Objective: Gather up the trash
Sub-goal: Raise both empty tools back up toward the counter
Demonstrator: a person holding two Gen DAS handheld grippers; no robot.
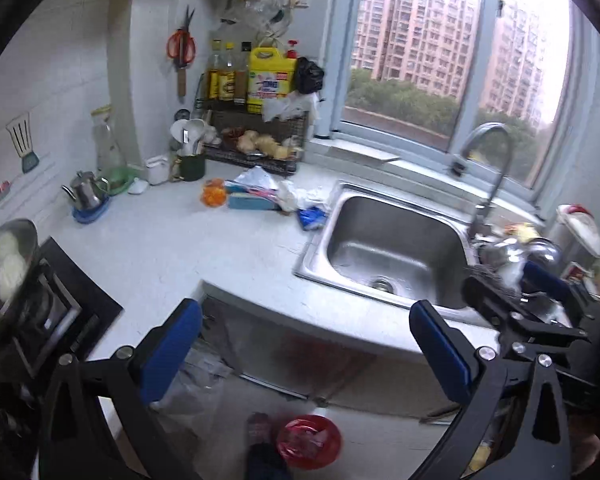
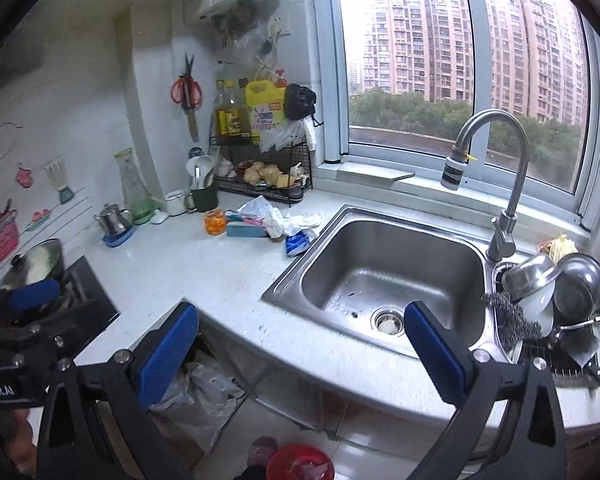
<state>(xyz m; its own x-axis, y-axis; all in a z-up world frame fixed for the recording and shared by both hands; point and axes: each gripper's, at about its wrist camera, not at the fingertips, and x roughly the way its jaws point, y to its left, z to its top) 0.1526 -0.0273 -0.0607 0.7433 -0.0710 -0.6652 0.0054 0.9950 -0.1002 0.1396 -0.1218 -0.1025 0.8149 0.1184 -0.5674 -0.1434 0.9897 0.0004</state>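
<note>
Two handheld grippers above a kitchen counter [image 2: 204, 280], before any trash has been taken. The left gripper [image 1: 306, 344] and the right gripper [image 2: 302, 344] are both spread wide, blue pads apart with nothing between them, and both hang over the front edge of the counter.

The trash lies in a loose cluster at the back of the counter, between the wire rack [image 2: 268, 176] and the left rim of the sink [image 2: 388, 268]. It consists of crumpled white paper [image 2: 296, 222], a blue-and-white wrapper [image 2: 298, 242] just beside the sink rim, a flat blue packet [image 2: 246, 230] under further wrappers, and an orange piece [image 2: 215, 222] at the left end. The cluster's long axis runs roughly left to right, parallel to the back wall.

From either gripper the cluster lies ahead, well apart and slightly to the left of the pointing direction, with bare counter between. Which gripper is nearer cannot be settled from these views; the left one appears marginally better aligned with the orange end, the right one with the wrapper beside the sink.

A plastic bag [image 2: 204, 400] hangs below the counter edge and a red bin [image 2: 300, 462] stands on the floor; either is a likely receptacle. The coming move is judged to be a forward reach across the counter.
</note>
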